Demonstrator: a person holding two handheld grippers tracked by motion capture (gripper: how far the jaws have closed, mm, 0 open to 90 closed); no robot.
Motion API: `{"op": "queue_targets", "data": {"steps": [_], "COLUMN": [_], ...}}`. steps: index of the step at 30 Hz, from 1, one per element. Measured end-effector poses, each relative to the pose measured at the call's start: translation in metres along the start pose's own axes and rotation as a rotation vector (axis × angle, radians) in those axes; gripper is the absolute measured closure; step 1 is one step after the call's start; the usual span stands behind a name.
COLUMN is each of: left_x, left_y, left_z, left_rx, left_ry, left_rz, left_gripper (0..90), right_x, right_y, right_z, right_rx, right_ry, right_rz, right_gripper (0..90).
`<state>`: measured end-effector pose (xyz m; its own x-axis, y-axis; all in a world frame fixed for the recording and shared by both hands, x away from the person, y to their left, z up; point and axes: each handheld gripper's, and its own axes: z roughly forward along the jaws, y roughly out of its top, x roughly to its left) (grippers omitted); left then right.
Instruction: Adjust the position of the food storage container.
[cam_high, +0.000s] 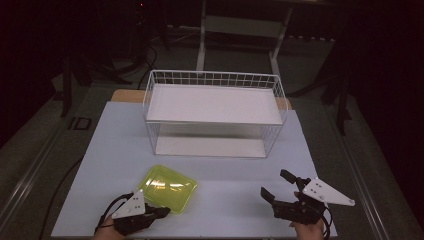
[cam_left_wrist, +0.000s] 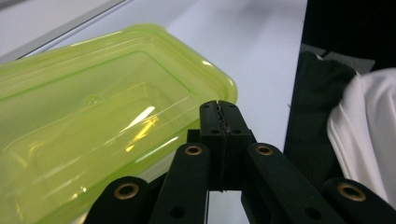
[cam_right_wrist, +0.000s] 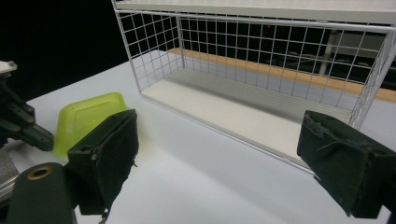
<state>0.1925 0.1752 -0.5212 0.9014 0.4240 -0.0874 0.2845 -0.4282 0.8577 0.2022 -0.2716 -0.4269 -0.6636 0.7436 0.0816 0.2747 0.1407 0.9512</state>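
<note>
Green container (cam_high: 167, 188), a single translucent lidded one, is seen lying flat on the white table (cam_high: 225, 175), in front of one white wire rack (cam_high: 215, 112). Its near edge is met by the left gripper (cam_left_wrist: 219, 108), whose jaws are clenched together, seemingly beside the rim rather than on it. The right gripper (cam_high: 276, 184) is held released, well apart from it.

dim, dark surroundings, soft glare

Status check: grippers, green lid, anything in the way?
Left gripper shut, at lid edge, pinch unclear. Right gripper open, empty. Lid flat on table. Rack beyond, path clear.
</note>
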Motion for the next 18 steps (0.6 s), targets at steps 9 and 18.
{"op": "queue_targets", "data": {"steps": [9, 18], "left_x": [0.005, 0.015], "left_y": [0.008, 0.014], "left_z": [0.022, -0.011], "left_rx": [-0.010, -0.106], "left_ry": [0.022, 0.112], "left_rz": [-0.013, 0.002], "left_gripper": [90.0, 90.0], "right_x": [0.000, 0.000], "right_y": [0.000, -0.001], "right_z": [0.000, 0.000], "right_rx": [0.004, 0.008], "right_ry": [0.006, 0.010], "right_rz": [-0.005, -0.004], "right_gripper": [13.2, 13.2]}}
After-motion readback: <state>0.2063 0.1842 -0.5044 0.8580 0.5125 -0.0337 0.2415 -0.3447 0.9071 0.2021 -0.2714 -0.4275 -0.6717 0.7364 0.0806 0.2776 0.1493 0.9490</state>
